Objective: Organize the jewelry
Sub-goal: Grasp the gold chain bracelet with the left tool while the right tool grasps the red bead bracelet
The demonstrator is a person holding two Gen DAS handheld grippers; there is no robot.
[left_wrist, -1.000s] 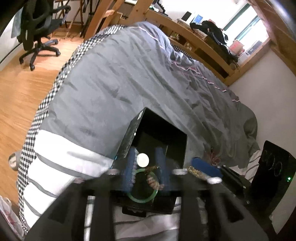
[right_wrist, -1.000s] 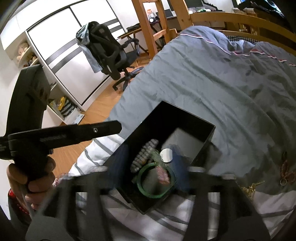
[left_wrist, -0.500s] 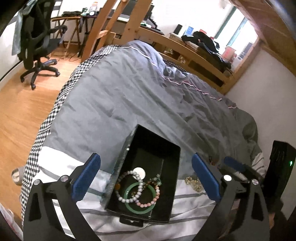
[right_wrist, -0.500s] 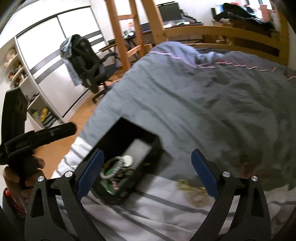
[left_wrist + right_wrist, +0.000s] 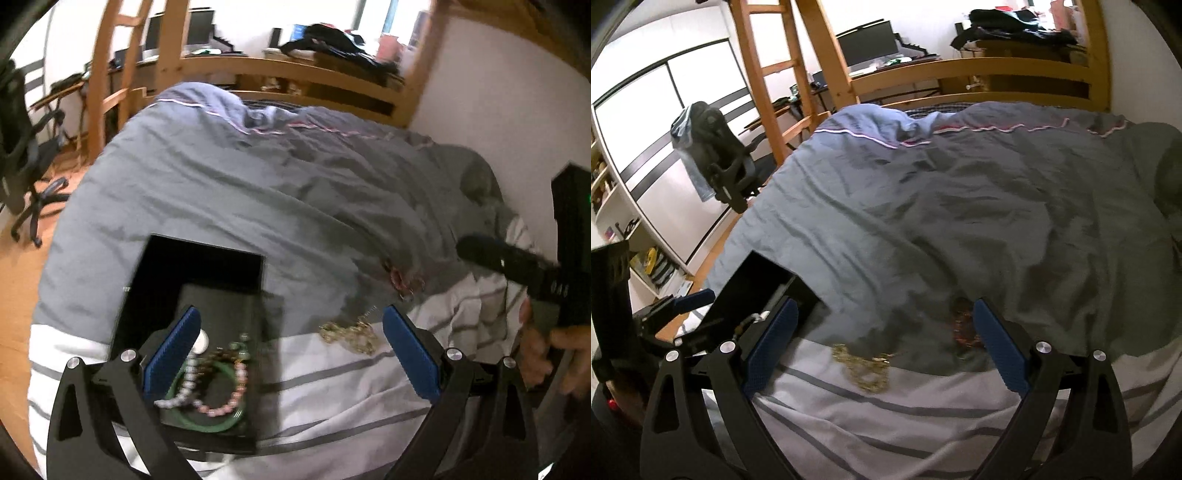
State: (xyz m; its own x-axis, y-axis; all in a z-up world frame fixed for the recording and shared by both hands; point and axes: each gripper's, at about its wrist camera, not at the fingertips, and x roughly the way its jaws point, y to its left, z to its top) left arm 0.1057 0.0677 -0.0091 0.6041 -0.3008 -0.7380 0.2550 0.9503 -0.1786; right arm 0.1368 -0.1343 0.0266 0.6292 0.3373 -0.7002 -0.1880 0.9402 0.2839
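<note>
Black plastic, blue ribbed pads: left gripper (image 5: 291, 354), seen from its own wrist camera, angled down over the bed, jaws spread wide and empty. Under its left pad sits a black box (image 5: 192, 295) on the grey duvet (image 5: 258, 184). The box holds a green bangle (image 5: 218, 424), a pink bead bracelet (image 5: 232, 398), a pale bead bracelet (image 5: 184, 384) and a small white disc (image 5: 201, 341). Just right of the box, on the striped white sheet (image 5: 332, 398), lies a gold chain (image 5: 351, 334); a reddish piece of jewelry (image 5: 400, 277), blurred, lies farther back on the duvet. At right, a hand (image 5: 546, 350) grips the handle of the right gripper, whose black arm reaches in from that side.

Right wrist view: right gripper (image 5: 882, 350) tilted down, jaws released wide, nothing between the pads. The gold chain (image 5: 866, 369) lies between and below them on the sheet edge; the reddish piece (image 5: 964, 325) is beside the right pad. The box (image 5: 753, 291) is at left, with the left gripper (image 5: 683, 306) just beyond it.
</note>
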